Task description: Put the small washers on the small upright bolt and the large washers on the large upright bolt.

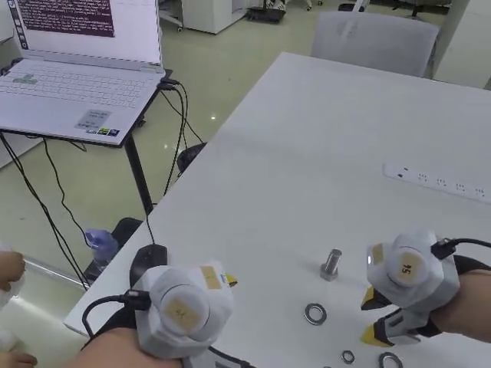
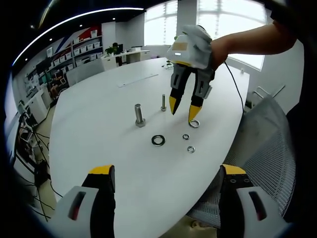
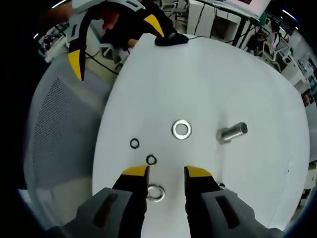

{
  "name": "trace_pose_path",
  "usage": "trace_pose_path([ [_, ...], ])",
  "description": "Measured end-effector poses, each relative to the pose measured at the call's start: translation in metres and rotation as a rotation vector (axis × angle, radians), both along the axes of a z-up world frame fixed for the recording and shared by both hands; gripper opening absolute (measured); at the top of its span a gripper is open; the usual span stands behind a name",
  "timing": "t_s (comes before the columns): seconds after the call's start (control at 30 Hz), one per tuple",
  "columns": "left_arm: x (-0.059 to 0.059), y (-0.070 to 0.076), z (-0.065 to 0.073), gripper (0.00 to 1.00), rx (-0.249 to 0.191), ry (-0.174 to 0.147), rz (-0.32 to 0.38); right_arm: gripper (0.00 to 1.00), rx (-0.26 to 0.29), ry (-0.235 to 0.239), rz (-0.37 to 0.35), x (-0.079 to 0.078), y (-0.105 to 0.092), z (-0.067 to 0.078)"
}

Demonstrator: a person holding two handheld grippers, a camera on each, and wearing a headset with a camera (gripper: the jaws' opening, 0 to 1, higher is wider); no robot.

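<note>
On the white table [image 1: 307, 153] the large bolt [image 1: 331, 264] stands upright; the small bolt [image 2: 163, 102] stands past it in the left gripper view. One large washer [image 1: 314, 313] lies flat in front of the large bolt. A second large washer [image 3: 155, 192] lies on the table between my right gripper's fingers, untouched. Two small washers [image 3: 151, 159] [image 3: 134, 143] lie just ahead of the tips. My right gripper [image 3: 167, 172] hovers low over them, open. My left gripper [image 2: 167, 172] is held back near the table edge, wide open and empty.
A laptop [image 1: 77, 77] sits on a stand off the table's left side, with cables hanging below. A power strip [image 1: 437, 182] lies at the far right. A mouse [image 1: 149, 261] rests near the left corner. A mesh chair [image 2: 267, 148] stands by the near edge.
</note>
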State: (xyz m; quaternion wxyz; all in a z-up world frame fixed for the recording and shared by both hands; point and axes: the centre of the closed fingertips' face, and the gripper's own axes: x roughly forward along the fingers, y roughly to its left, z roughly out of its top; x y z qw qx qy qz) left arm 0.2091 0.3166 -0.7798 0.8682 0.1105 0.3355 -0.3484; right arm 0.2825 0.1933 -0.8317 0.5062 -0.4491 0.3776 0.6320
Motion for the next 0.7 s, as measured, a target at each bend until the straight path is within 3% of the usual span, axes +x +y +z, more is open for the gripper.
trace_pose_path([
  [0.33,-0.001,0.003,-0.003,0.88,0.02,0.005,0.003,0.29,0.02,0.004,0.058,-0.021,-0.001,-0.011],
  [0.7,0.0,0.001,-0.005,0.86,0.016,0.008,0.002,0.27,0.029,-0.018,0.082,-0.024,0.0,-0.032],
])
